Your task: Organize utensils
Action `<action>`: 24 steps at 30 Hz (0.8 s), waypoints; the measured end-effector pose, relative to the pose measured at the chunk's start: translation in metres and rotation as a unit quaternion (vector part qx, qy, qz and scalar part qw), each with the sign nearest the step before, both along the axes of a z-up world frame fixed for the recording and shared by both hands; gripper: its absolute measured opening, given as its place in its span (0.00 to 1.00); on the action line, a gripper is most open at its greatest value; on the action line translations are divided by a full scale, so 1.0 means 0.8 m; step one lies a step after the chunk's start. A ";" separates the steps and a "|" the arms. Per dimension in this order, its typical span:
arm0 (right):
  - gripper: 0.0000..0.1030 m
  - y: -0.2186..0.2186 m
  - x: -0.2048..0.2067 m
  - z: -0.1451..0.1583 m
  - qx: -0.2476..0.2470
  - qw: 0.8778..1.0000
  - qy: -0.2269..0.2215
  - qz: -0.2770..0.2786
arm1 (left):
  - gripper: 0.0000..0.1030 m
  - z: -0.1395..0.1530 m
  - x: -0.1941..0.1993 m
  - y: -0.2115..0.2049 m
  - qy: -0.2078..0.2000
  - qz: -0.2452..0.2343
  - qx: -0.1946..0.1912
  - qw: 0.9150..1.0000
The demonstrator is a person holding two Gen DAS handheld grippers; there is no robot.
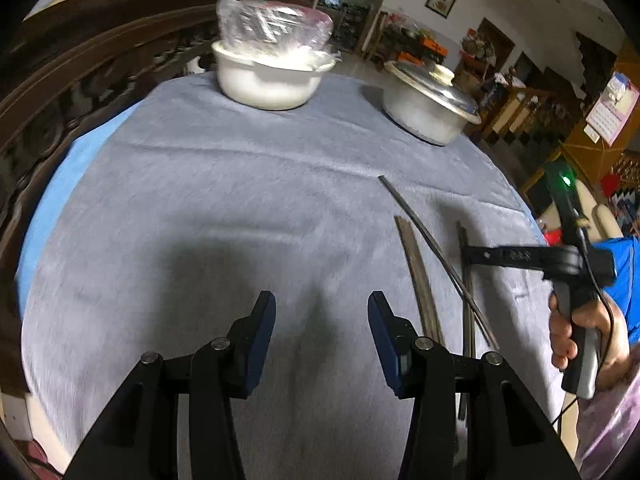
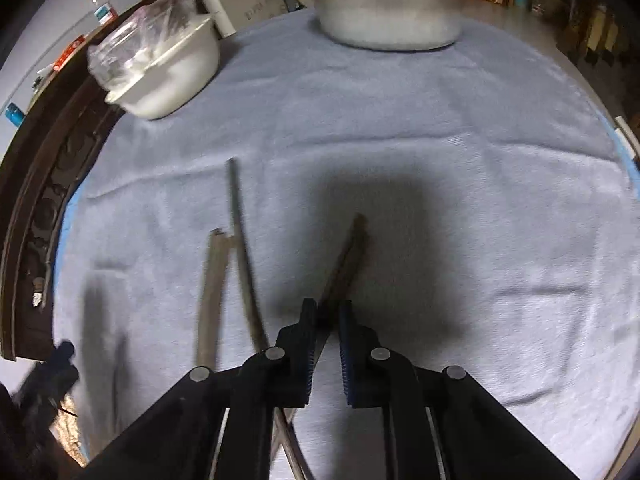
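The near ends of the three chopsticks were hidden: in the right wrist view the right chopstick [image 2: 345, 258] ran down between the right gripper [image 2: 325, 322] fingers and vanished behind them, and the middle chopstick [image 2: 244, 256] passed under the black linkage. Whether the pads actually pressed the stick could not be told — the contact was covered. The metal pot [image 2: 386, 16] was cut off by the top edge, its lid knob out of frame. The white bowl [image 1: 266, 80] held something under crinkled plastic wrap [image 1: 272, 26], blurred beyond reading. At the near left, the left gripper [image 2: 52, 376] was a dark smear.
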State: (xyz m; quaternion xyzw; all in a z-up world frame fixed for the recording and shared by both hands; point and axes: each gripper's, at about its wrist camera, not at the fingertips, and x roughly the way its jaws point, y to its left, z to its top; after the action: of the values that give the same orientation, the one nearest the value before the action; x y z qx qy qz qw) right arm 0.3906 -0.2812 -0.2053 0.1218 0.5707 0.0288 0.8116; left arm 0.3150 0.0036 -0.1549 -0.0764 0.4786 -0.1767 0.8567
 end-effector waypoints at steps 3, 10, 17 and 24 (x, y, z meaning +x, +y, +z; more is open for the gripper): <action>0.11 -0.026 0.004 -0.004 0.032 0.999 0.007 -0.012 | 0.47 0.002 0.039 -0.029 0.016 -0.018 0.001 1.000; 0.13 -0.070 0.005 -0.012 0.118 0.992 0.014 -0.036 | 0.47 -0.015 0.134 -0.119 0.092 -0.037 -0.013 0.995; 0.13 -0.108 -0.002 -0.007 0.162 0.985 0.001 -0.054 | 0.47 -0.047 0.189 -0.166 0.148 -0.012 -0.003 0.989; 0.17 -0.095 0.010 -0.011 0.147 0.987 0.021 -0.063 | 0.11 -0.051 0.190 -0.188 0.148 -0.018 0.027 0.989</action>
State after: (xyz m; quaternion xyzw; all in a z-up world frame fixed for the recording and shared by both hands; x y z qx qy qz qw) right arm 0.3984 -0.3570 -0.2140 0.2765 0.5678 0.0587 0.7731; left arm 0.4668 -0.1464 -0.1956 -0.0696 0.6057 -0.1657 0.7751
